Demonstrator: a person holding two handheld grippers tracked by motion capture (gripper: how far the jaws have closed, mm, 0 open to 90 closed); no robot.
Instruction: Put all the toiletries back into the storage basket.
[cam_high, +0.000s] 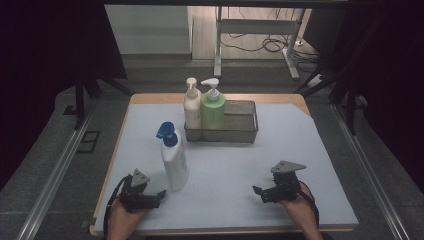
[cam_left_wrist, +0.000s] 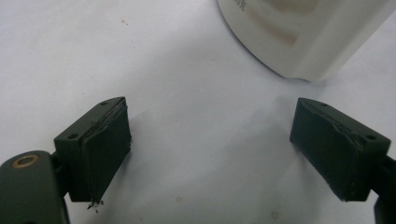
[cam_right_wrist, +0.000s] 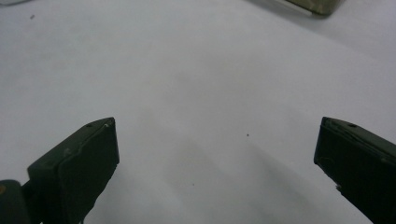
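A white pump bottle with a blue top (cam_high: 173, 159) stands upright on the pale mat, left of centre; its base (cam_left_wrist: 303, 37) shows at the top of the left gripper view. My left gripper (cam_high: 159, 196) rests near the front left edge, just left of and below that bottle, jaws open and holding nothing (cam_left_wrist: 210, 149). My right gripper (cam_high: 258, 193) lies at the front right, open over bare mat (cam_right_wrist: 217, 163). A wire basket (cam_high: 240, 122) at the back centre holds a cream pump bottle (cam_high: 191, 104) and a green pump bottle (cam_high: 213, 107) at its left end.
The pale mat (cam_high: 300, 150) covers a wooden table (cam_high: 150, 98). The basket's right half is unfilled. Metal rails (cam_high: 60, 165) run along both sides of the table. A white frame and cables (cam_high: 260, 35) stand on the floor beyond.
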